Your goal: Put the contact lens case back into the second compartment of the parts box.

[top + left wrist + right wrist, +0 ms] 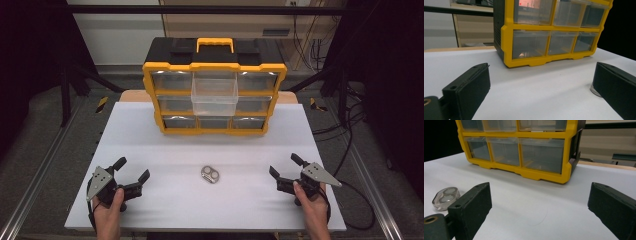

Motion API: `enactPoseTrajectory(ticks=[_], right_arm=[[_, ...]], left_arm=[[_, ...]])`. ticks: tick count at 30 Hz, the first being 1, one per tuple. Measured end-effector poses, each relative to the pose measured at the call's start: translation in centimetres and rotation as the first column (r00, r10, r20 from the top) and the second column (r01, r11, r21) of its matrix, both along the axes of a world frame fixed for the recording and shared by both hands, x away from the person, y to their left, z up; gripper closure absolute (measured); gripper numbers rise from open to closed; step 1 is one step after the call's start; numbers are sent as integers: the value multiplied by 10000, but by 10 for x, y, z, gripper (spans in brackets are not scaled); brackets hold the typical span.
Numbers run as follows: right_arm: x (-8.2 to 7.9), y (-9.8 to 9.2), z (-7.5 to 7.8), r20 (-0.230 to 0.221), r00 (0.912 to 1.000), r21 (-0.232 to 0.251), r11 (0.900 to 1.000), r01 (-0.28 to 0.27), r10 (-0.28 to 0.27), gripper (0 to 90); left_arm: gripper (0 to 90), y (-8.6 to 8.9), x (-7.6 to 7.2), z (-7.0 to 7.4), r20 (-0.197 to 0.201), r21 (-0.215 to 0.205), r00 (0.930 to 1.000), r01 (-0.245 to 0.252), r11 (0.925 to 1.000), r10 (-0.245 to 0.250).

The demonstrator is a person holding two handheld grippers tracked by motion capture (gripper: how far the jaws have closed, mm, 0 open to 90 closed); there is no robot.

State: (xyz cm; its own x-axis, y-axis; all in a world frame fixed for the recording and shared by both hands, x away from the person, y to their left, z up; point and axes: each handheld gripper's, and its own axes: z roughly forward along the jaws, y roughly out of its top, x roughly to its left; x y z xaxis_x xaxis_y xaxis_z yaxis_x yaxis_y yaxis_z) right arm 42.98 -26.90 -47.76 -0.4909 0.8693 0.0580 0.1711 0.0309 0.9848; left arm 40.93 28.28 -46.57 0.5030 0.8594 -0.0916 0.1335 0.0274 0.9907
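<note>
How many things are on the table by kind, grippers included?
Organizer: 1
Clear case: 1
Grippers: 2, left and right
Total: 4

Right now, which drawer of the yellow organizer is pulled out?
The top middle drawer. It juts forward from the organizer, overhanging the row below, while the other drawers sit flush in their slots.
</note>
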Motion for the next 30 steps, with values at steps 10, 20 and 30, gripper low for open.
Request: enactPoseTrajectory(ticks=[10, 20, 30], right_arm=[[0, 1, 1, -587, 9983, -64, 10000, -54, 50, 49], [0, 8, 0, -1008, 9948, -305, 9994, -140, 108, 46], [-1, 52, 3, -1819, 9818, -1516, 9849, -837, 555, 67]], left_arm=[[8, -6, 0, -1, -338, 171, 9991, 275, 9995, -270], [9, -14, 0, -2, -409, 394, 9974, 609, 9974, -593], [8, -16, 3, -6, -438, 463, 9979, 498, 9977, -478]])
